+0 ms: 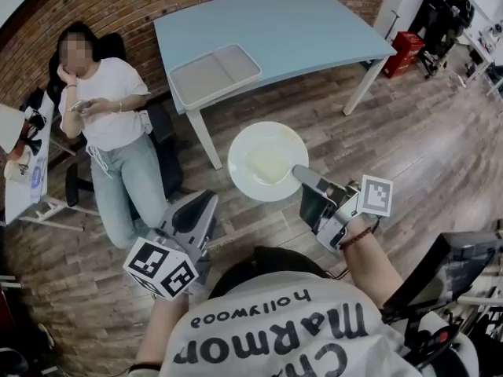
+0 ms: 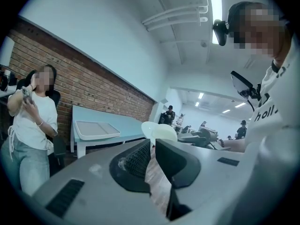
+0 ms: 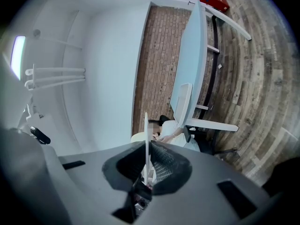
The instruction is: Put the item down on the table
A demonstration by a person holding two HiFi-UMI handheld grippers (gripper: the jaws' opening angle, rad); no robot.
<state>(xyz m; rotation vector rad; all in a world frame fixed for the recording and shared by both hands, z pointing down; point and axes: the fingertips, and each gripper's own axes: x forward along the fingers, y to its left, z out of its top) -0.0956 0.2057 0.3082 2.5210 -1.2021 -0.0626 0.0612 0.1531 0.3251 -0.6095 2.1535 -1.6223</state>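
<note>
- Right gripper (image 3: 146, 146): fingers (image 3: 162, 166) clenched on the rim of a white plate (image 3: 146, 125). The plate shows edge-on as a thin white line running out from between the ribbed pads.
- Head view, same grip: right gripper (image 1: 305, 177) bites the plate (image 1: 266, 162) at its near edge. The rest of the disc juts out past the fingertips, face up and roughly level. Cream-tinted hollow at its centre.
- The plate is in the air over the wooden floor (image 1: 424, 155), resting on nothing.
- Left gripper (image 2: 152, 144): fingers (image 2: 137, 159) drawn together with only a sliver between them, and nothing in it. Floorboards show through the gap.
- Beyond the left fingertips, the plate (image 2: 159, 131) shows as a pale oval.
- In the head view the left gripper (image 1: 196, 214) sits low, off to the plate's side and apart from it.
- Farther out past both sets of fingertips is a light-blue counter (image 1: 299, 30) on white legs, apart from the plate.
- A grey tray (image 1: 214, 75) lies on the counter's nearer corner.
- To the far side of the left fingers a seated person (image 1: 106, 108) in a white top is against the brick wall.
</note>
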